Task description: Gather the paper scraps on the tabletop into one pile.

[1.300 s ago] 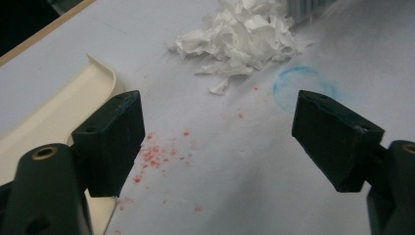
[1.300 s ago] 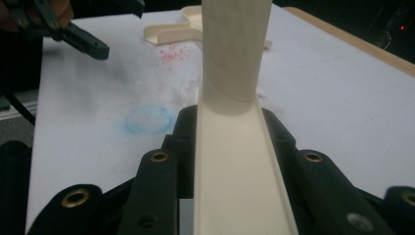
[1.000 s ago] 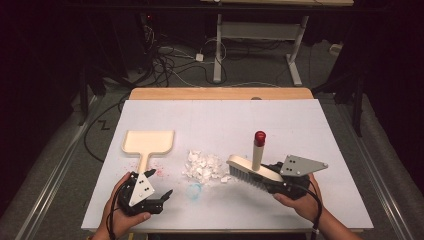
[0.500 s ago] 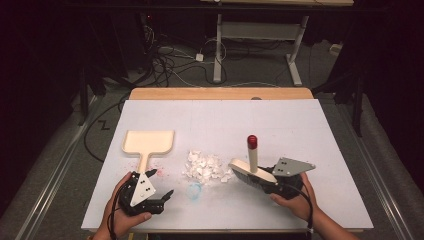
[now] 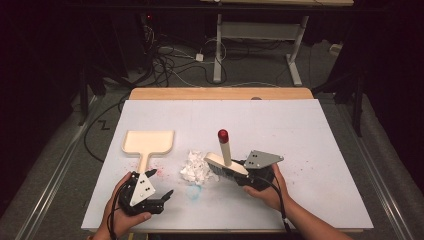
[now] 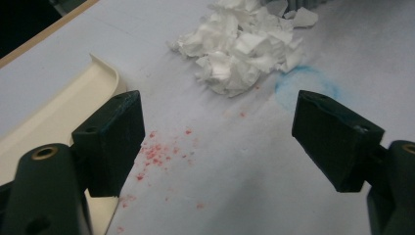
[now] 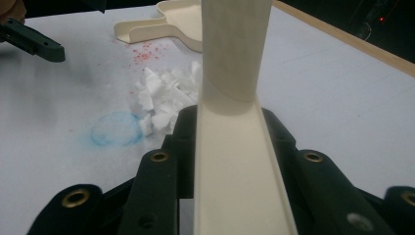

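A cream brush (image 5: 225, 164) with an upright, red-tipped handle (image 5: 223, 136) is clamped in my right gripper (image 5: 241, 175), which is shut on the brush's back (image 7: 235, 166). Its bristle end rests at the right edge of a pile of torn white paper scraps (image 5: 196, 169). A cream dustpan (image 5: 149, 142) lies flat to the left of the pile. My left gripper (image 5: 159, 186) sits near the table's front edge below the dustpan, open and holding nothing (image 6: 220, 142). Ahead of it lie the scraps (image 6: 244, 44), with the dustpan (image 6: 63, 107) to the left.
The white table sheet (image 5: 300, 135) carries red specks (image 6: 156, 152) near the dustpan handle and a blue ring mark (image 7: 117, 128) just in front of the pile. A wooden edge (image 5: 220, 93) runs along the far side; cables and a desk frame lie beyond.
My right gripper has carried the brush left and down, from clear of the scraps to the right edge of the pile. The left gripper has stayed put.
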Motion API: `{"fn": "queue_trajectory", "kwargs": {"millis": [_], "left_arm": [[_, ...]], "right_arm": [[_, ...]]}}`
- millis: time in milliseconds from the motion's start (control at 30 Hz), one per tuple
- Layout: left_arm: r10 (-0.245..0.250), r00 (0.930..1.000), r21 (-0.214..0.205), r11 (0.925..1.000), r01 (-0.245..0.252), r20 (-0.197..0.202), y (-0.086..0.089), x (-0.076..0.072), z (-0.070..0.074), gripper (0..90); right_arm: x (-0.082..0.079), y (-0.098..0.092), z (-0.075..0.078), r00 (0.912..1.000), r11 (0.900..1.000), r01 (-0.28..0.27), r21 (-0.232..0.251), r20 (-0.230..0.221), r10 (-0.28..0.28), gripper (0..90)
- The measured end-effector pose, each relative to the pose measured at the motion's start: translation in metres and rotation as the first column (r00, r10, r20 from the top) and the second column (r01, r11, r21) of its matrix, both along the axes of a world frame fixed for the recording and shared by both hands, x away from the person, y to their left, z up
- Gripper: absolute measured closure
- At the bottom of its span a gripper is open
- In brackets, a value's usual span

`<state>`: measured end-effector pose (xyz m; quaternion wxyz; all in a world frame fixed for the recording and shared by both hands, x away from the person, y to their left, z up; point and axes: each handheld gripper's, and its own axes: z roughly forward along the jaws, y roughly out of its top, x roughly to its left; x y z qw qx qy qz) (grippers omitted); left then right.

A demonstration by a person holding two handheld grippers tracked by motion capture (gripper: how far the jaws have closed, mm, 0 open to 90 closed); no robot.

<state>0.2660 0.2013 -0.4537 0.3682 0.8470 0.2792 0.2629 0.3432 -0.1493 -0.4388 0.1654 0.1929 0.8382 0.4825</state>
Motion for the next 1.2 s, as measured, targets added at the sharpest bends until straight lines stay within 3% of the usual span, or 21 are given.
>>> {"fn": "queue_trajectory", "kwargs": {"millis": [100, 300, 333, 467, 533, 633, 800, 867, 967, 1033, 1100, 1200], "left_arm": [[0.003, 1.0, 0.002, 1.0, -0.003, 0.0, 0.001, 0.0, 0.0, 19.1], [0.004, 1.0, -0.002, 1.0, -0.004, 0.007, 0.0, 0.0, 0.001, 19.1], [0.006, 1.0, -0.004, 1.0, -0.006, 0.007, -0.001, 0.0, 0.001, 19.1], [0.002, 1.0, -0.001, 1.0, -0.002, 0.007, -0.002, 0.0, 0.001, 19.1], [0.003, 1.0, 0.004, 1.0, -0.003, 0.004, -0.002, 0.001, 0.001, 19.1], [0.0, 1.0, 0.003, 1.0, 0.0, 0.001, -0.003, 0.002, 0.0, 19.1], [0.001, 1.0, 0.003, 1.0, -0.001, -0.005, -0.003, 0.002, -0.001, 19.1], [-0.002, 1.0, -0.005, 1.0, 0.001, -0.004, -0.003, 0.002, -0.001, 19.1], [0.002, 1.0, -0.004, 1.0, -0.002, -0.007, -0.001, 0.002, -0.002, 19.1], [0.005, 1.0, -0.005, 1.0, -0.005, -0.007, -0.001, 0.002, -0.001, 19.1], [0.001, 1.0, -0.006, 1.0, -0.001, -0.004, -0.002, 0.001, -0.001, 19.1], [-0.006, 1.0, 0.002, 1.0, 0.006, -0.003, -0.003, 0.001, 0.0, 19.1]], "right_arm": [[-0.003, -0.008, 0.005, 1.0, 0.9998, 0.001, 0.019, -0.007, -0.001, 68.1], [-0.011, -0.027, 0.025, 0.9996, 0.998, 0.012, 0.062, 0.024, -0.014, 68.1], [-0.012, -0.033, 0.031, 0.9987, 0.9964, 0.03, 0.08, 0.039, -0.033, 68.1], [-0.012, -0.039, 0.036, 0.9932, 0.9928, 0.09, 0.079, 0.067, -0.095, 68.1], [-0.008, -0.039, 0.034, 0.9857, 0.9885, 0.139, 0.059, 0.087, -0.144, 68.1], [0.004, -0.031, 0.025, 0.9807, 0.9842, 0.171, 0.046, 0.088, -0.175, 68.1], [0.021, -0.012, 0.005, 0.9603, 0.971, 0.238, -0.021, 0.154, -0.232, 68.1], [0.027, -0.01, -0.001, 0.953, 0.9598, 0.28, -0.022, 0.127, -0.275, 68.1], [0.028, -0.011, -0.008, 0.9384, 0.9451, 0.326, -0.024, 0.13, -0.32, 68.2], [0.027, -0.009, -0.012, 0.9318, 0.938, 0.347, 0.009, 0.112, -0.345, 68.2], [0.025, -0.001, -0.016, 0.928, 0.9333, 0.357, 0.035, 0.099, -0.359, 68.1], [0.018, 0.019, -0.021, 0.9264, 0.9341, 0.355, 0.038, 0.12, -0.357, 68.0]]}}
